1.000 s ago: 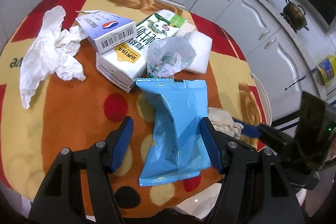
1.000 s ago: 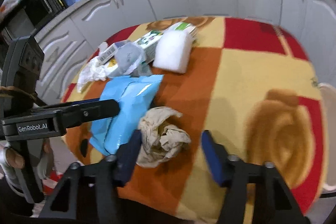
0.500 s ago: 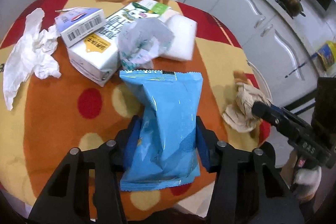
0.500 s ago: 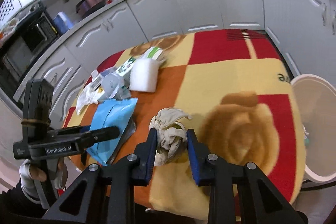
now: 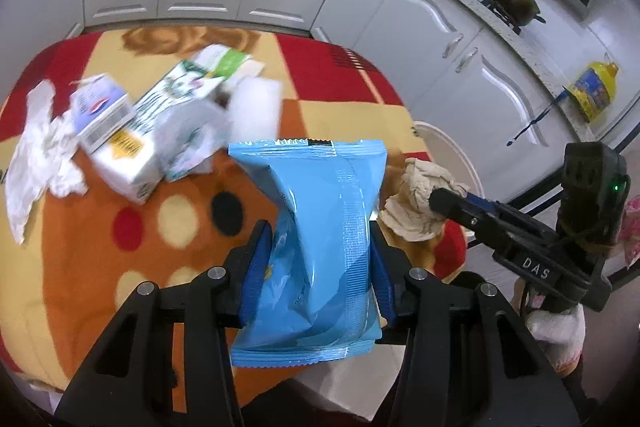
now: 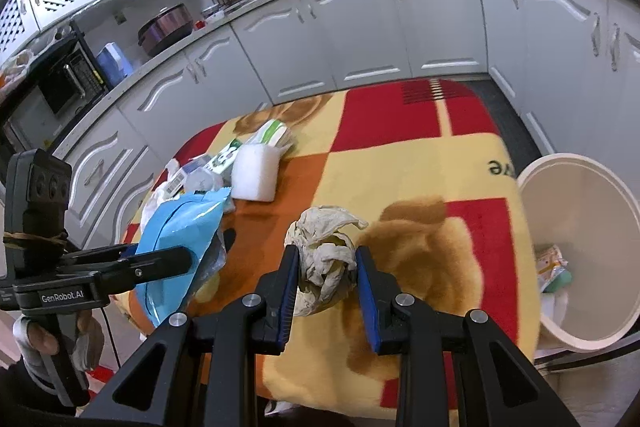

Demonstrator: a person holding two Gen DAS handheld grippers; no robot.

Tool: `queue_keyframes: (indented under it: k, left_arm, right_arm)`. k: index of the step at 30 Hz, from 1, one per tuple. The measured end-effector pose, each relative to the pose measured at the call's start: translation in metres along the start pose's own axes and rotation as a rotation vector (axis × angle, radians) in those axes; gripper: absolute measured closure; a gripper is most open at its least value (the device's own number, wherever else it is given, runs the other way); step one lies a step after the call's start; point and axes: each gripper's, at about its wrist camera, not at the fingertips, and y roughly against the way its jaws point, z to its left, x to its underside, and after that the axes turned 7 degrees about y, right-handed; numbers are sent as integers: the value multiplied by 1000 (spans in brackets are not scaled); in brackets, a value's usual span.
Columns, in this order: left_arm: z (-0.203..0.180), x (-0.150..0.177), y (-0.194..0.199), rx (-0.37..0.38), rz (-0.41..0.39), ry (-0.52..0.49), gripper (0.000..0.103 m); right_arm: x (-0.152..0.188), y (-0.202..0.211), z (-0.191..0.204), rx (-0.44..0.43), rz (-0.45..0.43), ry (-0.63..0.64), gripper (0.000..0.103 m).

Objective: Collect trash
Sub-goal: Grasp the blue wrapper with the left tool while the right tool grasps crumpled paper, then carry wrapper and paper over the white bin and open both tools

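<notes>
Blue packet point(image 5: 320, 227) and crumpled paper point(image 6: 326, 259) both lifted off the table point(image 6: 420, 179).
The left gripper point(image 5: 318, 263) clamped the packet; the right gripper point(image 6: 328, 279) pinched the paper, beside the white bin point(image 6: 576, 331).

My right gripper point(image 6: 326, 273) pinches a crumpled beige paper wad point(image 6: 325, 251) between its fingers point(image 6: 289, 289). To its left, my left gripper point(image 6: 182, 261) clamps a blue packet point(image 6: 176, 233). A white bin point(image 6: 580, 247) stands beside the blanket-covered counter point(image 6: 420, 179).
</notes>
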Motion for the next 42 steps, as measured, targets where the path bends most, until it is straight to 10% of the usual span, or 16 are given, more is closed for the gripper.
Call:
queue_keyframes:
  k: [42]
  left_arm:
    - [-181,-36,-118,51,41,-264,58]
  right_arm:
    - [27,93,-151,311,-129,-270,76]
